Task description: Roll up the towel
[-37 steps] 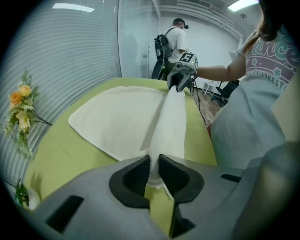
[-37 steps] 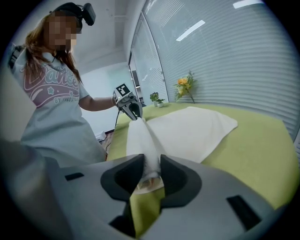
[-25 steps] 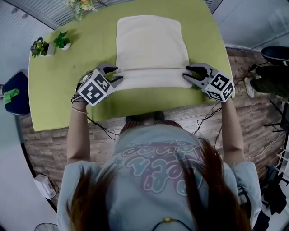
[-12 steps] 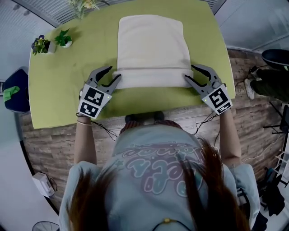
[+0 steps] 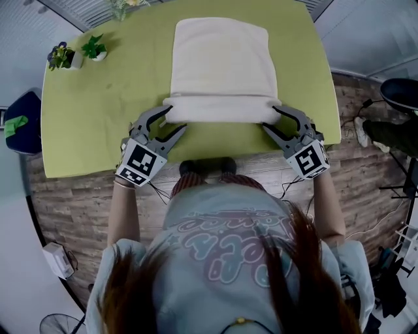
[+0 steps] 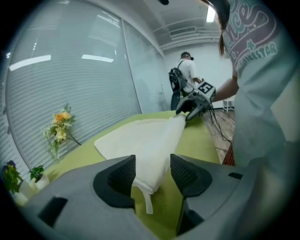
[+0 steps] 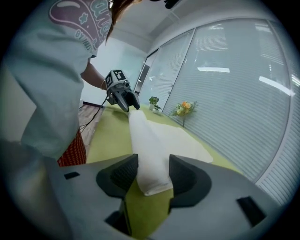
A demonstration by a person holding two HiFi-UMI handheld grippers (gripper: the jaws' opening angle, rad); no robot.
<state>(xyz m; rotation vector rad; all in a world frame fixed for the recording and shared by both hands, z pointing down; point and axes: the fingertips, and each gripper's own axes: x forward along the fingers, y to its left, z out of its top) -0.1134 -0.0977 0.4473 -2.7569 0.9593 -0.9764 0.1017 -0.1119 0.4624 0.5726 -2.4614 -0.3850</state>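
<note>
A cream towel [image 5: 222,59] lies flat on the green table [image 5: 91,111], and its near edge is rolled into a thick roll [image 5: 222,109]. My left gripper [image 5: 175,121] straddles the roll's left end. Its jaws have just been opening, and there is a gap beside the towel end [image 6: 145,140] and its loose tag. My right gripper [image 5: 269,119] straddles the right end. Its jaws have also just been opening, and the roll's end [image 7: 150,154] lies loosely between the pads. Each gripper view shows the other gripper at the roll's far end [image 6: 190,107] [image 7: 126,101].
Two small potted plants [image 5: 95,49] [image 5: 60,57] and a flower bunch [image 5: 121,6] stand at the table's far left. The table's near edge runs just behind both grippers. A blue chair [image 5: 16,127] is on the left and a black chair [image 5: 398,91] on the right. A person [image 6: 185,77] stands far off.
Both grippers have turned and drawn back a little toward the table's near edge. Their jaws stand wider round the ends of the roll than before.
</note>
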